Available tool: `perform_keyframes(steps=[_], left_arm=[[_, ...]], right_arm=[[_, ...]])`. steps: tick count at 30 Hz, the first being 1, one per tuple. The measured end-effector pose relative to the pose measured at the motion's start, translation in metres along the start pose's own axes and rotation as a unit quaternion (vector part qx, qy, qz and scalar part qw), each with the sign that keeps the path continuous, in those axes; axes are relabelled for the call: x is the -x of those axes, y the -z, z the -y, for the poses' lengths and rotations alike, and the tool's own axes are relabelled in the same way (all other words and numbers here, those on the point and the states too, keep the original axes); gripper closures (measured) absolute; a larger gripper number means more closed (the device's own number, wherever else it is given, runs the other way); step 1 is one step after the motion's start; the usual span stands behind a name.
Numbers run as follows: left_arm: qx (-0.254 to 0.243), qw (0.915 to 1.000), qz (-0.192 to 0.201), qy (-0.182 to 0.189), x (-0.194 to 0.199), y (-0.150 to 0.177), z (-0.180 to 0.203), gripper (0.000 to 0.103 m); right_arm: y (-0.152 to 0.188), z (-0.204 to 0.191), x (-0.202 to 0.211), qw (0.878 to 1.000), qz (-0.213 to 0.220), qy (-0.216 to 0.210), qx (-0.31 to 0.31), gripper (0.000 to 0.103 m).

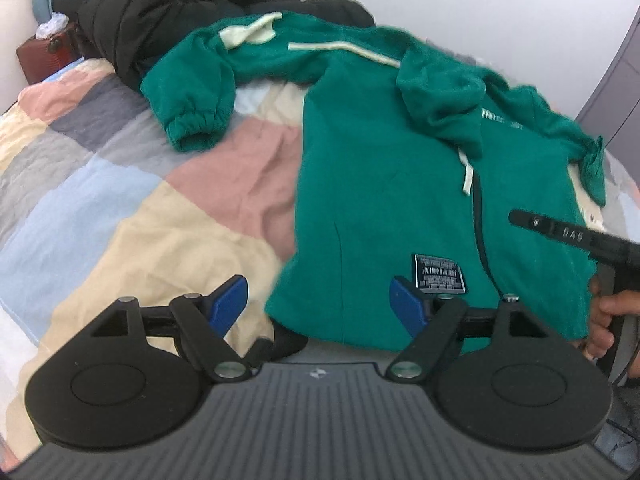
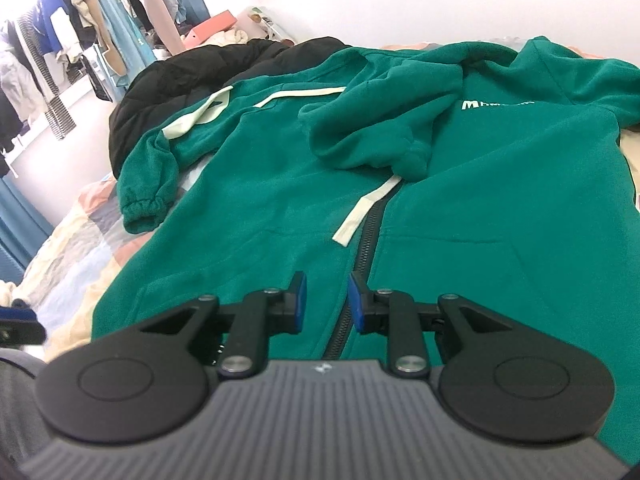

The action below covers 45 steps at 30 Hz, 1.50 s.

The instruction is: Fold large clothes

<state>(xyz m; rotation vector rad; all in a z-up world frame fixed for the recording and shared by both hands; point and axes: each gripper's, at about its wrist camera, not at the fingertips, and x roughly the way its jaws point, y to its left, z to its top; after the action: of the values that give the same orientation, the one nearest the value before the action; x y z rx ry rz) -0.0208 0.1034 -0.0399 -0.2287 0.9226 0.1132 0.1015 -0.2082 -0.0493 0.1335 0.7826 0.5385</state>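
Observation:
A green zip-up hoodie (image 1: 384,184) lies front up on the bed, hood flopped over the chest, its left sleeve (image 1: 188,92) bent out to the side. It fills the right wrist view (image 2: 280,208). My left gripper (image 1: 320,304) is open wide, hovering at the hoodie's bottom hem near a black label (image 1: 439,274). My right gripper (image 2: 325,300) is open with a narrow gap, low over the zipper (image 2: 370,232) near the hem, holding nothing. The right gripper's body shows at the left wrist view's right edge (image 1: 568,236).
The bed has a patchwork quilt (image 1: 120,200) in pink, blue, cream and grey. A black puffer jacket (image 1: 180,4) is piled at the far side against the hoodie's sleeve. Hanging clothes (image 2: 60,40) fill a rack beyond the bed. A white wall stands behind.

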Motion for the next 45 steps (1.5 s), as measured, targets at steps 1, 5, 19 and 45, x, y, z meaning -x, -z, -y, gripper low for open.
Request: perform_keyframes(steps=[1,5,19,45], left_arm=[[0.002,1.0,0.009,0.001,0.0,-0.002,0.001,0.021],[0.011,0.9988,0.04,0.025,-0.016,-0.018,0.015,0.021],[-0.035,0.9868,0.13,0.089,-0.113,-0.089,0.121,0.021],[0.013,0.9924,0.082,0.091,-0.224,-0.103,0.051,0.022]], right_arm=[[0.0,0.001,0.0,1.0,0.001,0.002,-0.001,0.076],[-0.001,0.005,0.001,1.0,0.008,0.022,-0.004,0.076],[-0.011,0.036,-0.018,0.993,0.049,0.102,-0.017,0.076],[-0.093,0.009,-0.189,0.985,0.073,0.147,0.051,0.029]])
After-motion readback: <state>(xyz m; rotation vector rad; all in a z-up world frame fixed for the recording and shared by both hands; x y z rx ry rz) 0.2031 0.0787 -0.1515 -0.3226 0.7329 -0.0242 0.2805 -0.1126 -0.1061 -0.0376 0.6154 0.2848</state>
